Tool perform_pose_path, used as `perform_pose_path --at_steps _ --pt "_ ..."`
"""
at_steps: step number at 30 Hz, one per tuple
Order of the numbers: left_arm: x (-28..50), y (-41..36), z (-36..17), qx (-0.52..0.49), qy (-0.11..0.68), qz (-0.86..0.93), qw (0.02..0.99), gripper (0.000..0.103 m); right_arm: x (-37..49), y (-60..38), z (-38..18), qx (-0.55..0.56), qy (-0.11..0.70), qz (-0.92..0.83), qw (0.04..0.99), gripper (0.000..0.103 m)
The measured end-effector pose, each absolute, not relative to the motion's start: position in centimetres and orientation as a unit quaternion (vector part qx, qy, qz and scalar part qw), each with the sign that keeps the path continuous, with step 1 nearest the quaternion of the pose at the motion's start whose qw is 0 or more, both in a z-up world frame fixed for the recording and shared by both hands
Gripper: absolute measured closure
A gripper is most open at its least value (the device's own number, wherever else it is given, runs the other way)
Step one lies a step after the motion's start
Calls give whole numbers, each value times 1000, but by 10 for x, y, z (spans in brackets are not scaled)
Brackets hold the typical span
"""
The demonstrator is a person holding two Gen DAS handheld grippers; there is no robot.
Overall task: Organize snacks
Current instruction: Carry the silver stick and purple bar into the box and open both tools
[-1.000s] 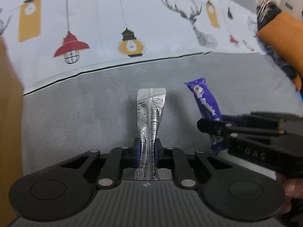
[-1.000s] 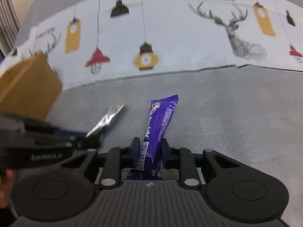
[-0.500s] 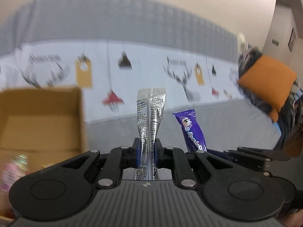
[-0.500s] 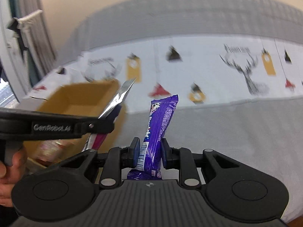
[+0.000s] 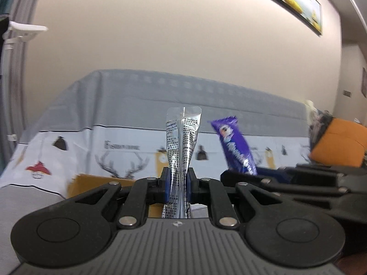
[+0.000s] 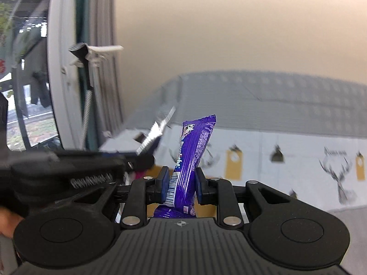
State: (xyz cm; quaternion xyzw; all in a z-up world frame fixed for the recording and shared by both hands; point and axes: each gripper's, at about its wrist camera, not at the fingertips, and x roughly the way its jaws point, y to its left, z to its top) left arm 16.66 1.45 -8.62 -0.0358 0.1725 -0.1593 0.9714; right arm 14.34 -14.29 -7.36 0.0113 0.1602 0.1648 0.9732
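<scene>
My left gripper [image 5: 178, 186] is shut on a silver foil snack packet [image 5: 182, 144] that stands upright between its pads. My right gripper [image 6: 180, 184] is shut on a purple candy bar [image 6: 193, 151], also upright. Both are lifted high over the bed. In the left wrist view the right gripper [image 5: 231, 175] with the purple bar [image 5: 234, 147] is just to the right. In the right wrist view the left gripper [image 6: 137, 160] with the silver packet [image 6: 158, 130] is on the left. A cardboard box [image 5: 96, 183] shows below and behind the left fingers; only part of its rim shows.
The bed has a grey cover [image 5: 27, 197] and a white sheet [image 5: 128, 142] printed with lamps and deer. An orange cushion [image 5: 339, 144] lies at the right. A window [image 6: 29, 68] with curtains stands at the left. A beige wall rises behind the bed.
Both grippers have risen and tilted up with their snacks still held. The view went from the bed surface to the wall; the cardboard box came into view and then sank below the fingers.
</scene>
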Motion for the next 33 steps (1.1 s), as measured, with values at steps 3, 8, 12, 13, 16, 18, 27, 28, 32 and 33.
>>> perform_pose_path --at_steps 3,8,12,13,16,18,27,28,32,33 --pt "181 38 -97 -45 179 -149 971 88 156 -124 -73 7 164 179 970 78" --pt "211 65 -133 -52 216 -127 967 88 185 -97 -104 5 206 186 961 78" --pt "232 80 -170 -54 256 -114 959 88 206 -83 -134 6 246 186 951 78" --pt "239 84 -181 -56 265 -112 956 88 213 -78 -142 5 256 185 949 78" --pt "261 91 -211 -58 304 -100 946 88 234 -71 -167 8 293 179 939 78" --pt "275 95 -231 -60 336 -92 935 88 246 -67 -182 17 318 177 931 78" --pt "309 103 -290 -48 436 -85 894 88 283 -47 -260 25 428 158 889 78" --pt "308 102 -288 -46 435 -84 895 88 283 -46 -265 26 432 158 887 78" --pt "305 102 -284 -39 431 -83 898 87 280 -41 -264 -1 416 122 901 77" --pt "301 100 -279 -39 424 -81 901 78 280 -39 -263 -10 414 111 903 70"
